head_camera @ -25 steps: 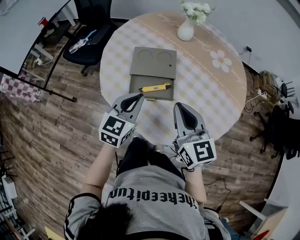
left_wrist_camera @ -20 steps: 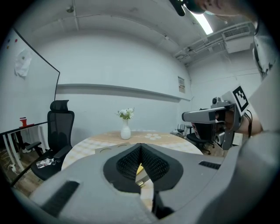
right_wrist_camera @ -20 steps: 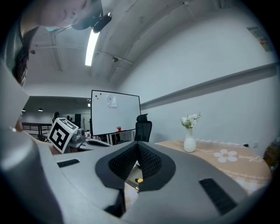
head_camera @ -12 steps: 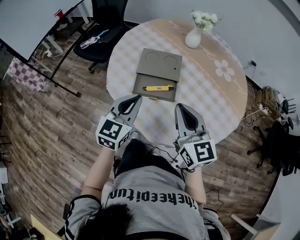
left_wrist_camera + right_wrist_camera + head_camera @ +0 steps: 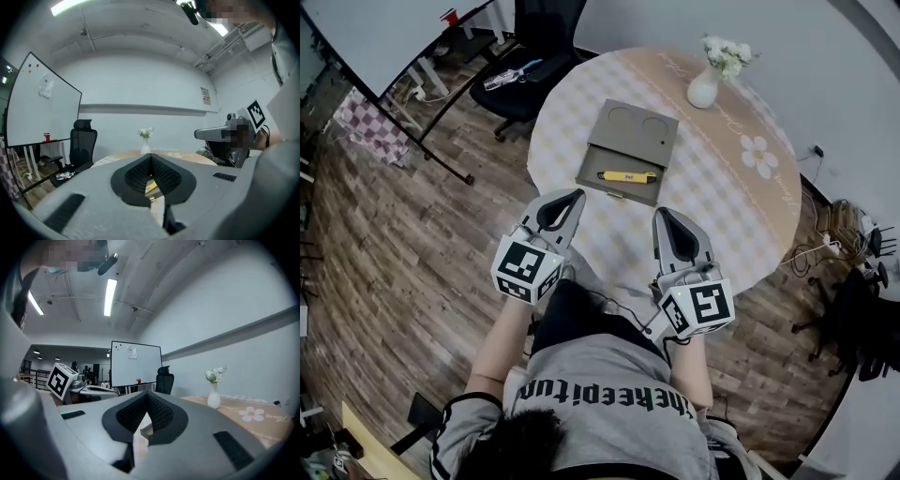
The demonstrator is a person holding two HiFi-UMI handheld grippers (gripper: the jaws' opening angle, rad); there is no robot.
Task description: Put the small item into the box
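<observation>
A flat grey-brown box (image 5: 639,131) lies open on the round checked table (image 5: 722,206). A small yellow item (image 5: 628,176) rests in the box's near tray. Both grippers hover at the table's near edge, short of the box. My left gripper (image 5: 574,195) is shut and holds nothing; in the left gripper view its pads (image 5: 151,157) meet, and a bit of the yellow item (image 5: 150,186) shows in the gap under the shut tips. My right gripper (image 5: 662,213) is shut too, empty, with the box's corner (image 5: 146,430) showing under its shut tips (image 5: 149,397).
A white vase with flowers (image 5: 707,86) stands at the table's far side. A black office chair (image 5: 530,66) and a whiteboard on a stand (image 5: 384,42) are at the far left. Wooden floor surrounds the table; cables lie at the right (image 5: 848,234).
The head view has drifted, so the table and box now sit further right in the picture. Both grippers stay shut in nearly the same place.
</observation>
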